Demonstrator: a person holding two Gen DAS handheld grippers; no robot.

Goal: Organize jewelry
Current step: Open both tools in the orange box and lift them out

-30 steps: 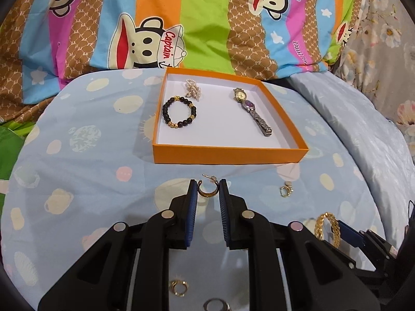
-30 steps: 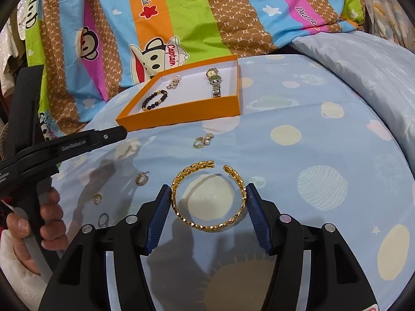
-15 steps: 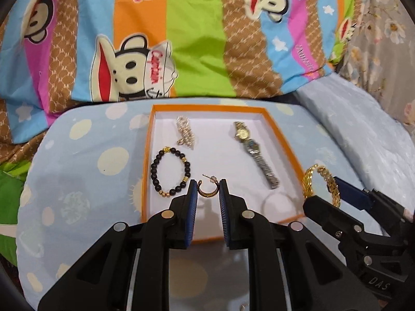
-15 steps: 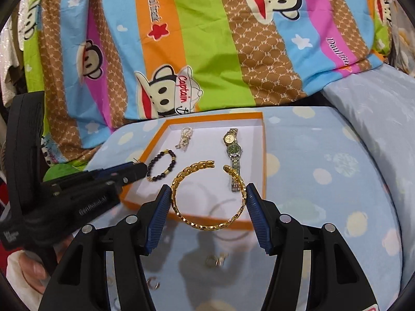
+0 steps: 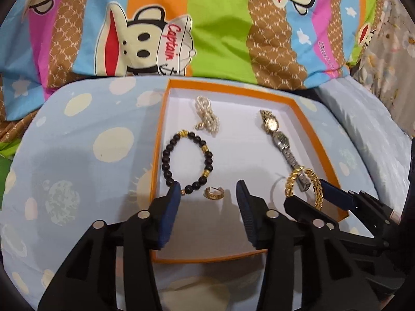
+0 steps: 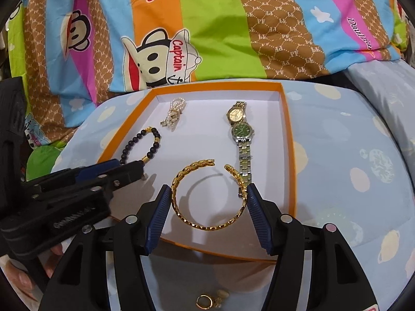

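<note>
An orange box [image 5: 315, 127] [image 6: 288, 140] with a white floor holds a black bead bracelet [image 5: 188, 162] [image 6: 141, 146], a pearl piece [image 5: 207, 115] [image 6: 173, 114] and watches [image 5: 281, 140] [image 6: 241, 140]. My left gripper [image 5: 207, 197] is open over the box; a small gold hoop earring [image 5: 214, 193] lies on the box floor between its fingers. My right gripper [image 6: 208, 202] is shut on a gold open bangle [image 6: 207, 194] [image 5: 304, 186], held just above the box floor near the watch strap. The left gripper also shows in the right wrist view [image 6: 122, 171].
The box sits on a light blue spotted bedsheet [image 5: 77, 155] [image 6: 350, 155]. A colourful monkey-print quilt [image 5: 207, 26] rises behind it. More small gold jewelry [image 6: 211, 299] lies on the sheet below the right gripper.
Both grippers moved forward over the box. My left gripper opened and let go of the gold hoop earring, which now lies in the box. The right one lowered the bangle.
</note>
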